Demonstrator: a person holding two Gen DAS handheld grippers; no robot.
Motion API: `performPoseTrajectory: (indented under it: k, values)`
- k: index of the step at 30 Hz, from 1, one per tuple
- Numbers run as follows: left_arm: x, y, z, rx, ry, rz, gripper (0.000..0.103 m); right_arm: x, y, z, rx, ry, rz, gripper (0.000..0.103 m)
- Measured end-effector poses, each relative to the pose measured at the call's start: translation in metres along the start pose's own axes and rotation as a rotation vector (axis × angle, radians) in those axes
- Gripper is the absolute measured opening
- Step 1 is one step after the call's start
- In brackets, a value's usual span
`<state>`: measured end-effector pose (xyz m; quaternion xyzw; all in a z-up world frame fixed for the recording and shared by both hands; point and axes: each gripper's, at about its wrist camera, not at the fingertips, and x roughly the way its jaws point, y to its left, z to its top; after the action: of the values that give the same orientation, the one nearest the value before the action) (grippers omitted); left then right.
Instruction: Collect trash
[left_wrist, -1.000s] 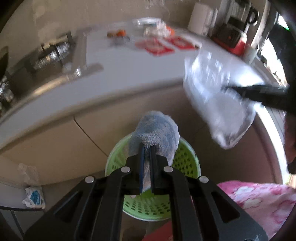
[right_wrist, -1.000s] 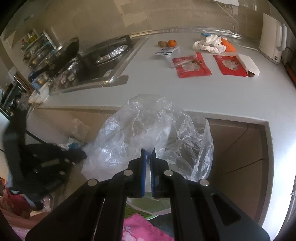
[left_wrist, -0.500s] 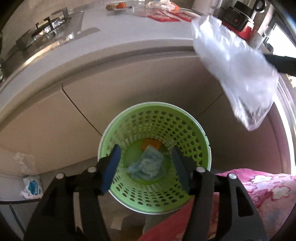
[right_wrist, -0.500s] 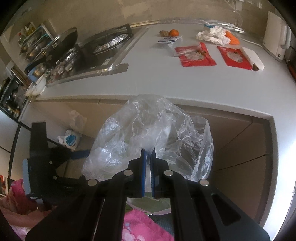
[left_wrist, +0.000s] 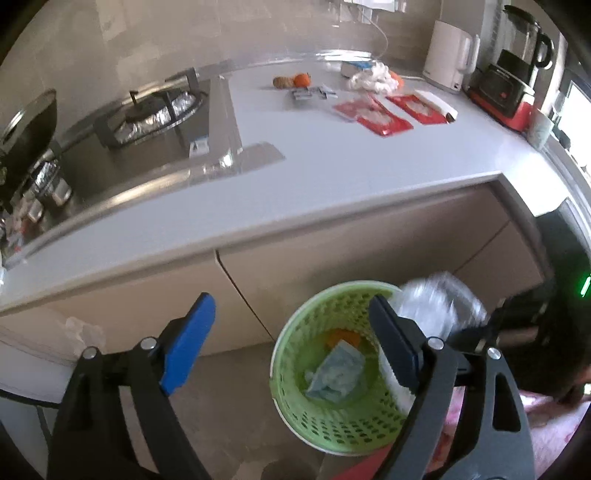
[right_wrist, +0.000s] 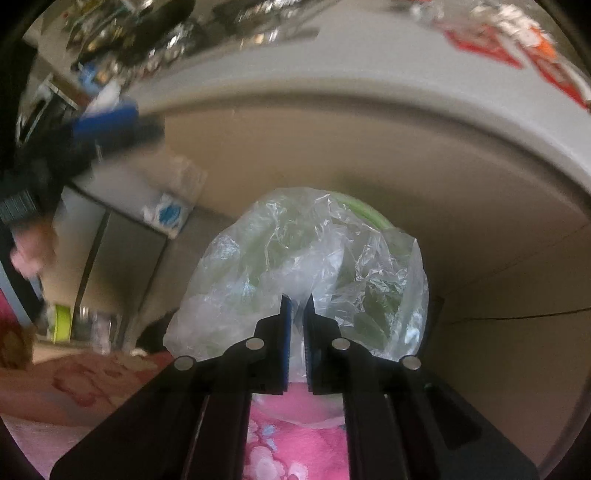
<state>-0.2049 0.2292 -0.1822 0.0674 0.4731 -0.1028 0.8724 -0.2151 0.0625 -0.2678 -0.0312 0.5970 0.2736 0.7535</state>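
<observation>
The left gripper hangs above and to the left of the green basket, its jaws opening with nothing between them. A blue cloth lies inside the basket. The right gripper pinches a clear plastic bag directly over the basket's rim.

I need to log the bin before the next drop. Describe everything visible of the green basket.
The green basket is a round, light-green bin, plastic by its look, its wall and floor full of small holes. It stands upright on the floor before the cabinet fronts, open-topped. Inside lie a crumpled blue cloth and something orange. A clear plastic bag hangs at its right rim; contact is unclear.
</observation>
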Motion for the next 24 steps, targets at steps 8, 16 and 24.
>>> performPoseTrajectory:
  k: [8,16,24]
  values:
    - [0.023,-0.018,0.057,-0.005,-0.010,-0.005,0.082,0.000,-0.023,0.013,0.019,-0.017,-0.030,0.057]
    - [0.046,-0.036,0.140,-0.051,-0.067,0.003,0.089,-0.068,-0.069,0.054,0.073,-0.199,-0.076,0.069]
    - [0.078,-0.047,0.236,-0.100,-0.117,0.044,0.089,-0.129,-0.158,0.166,0.065,-0.409,-0.216,0.074]
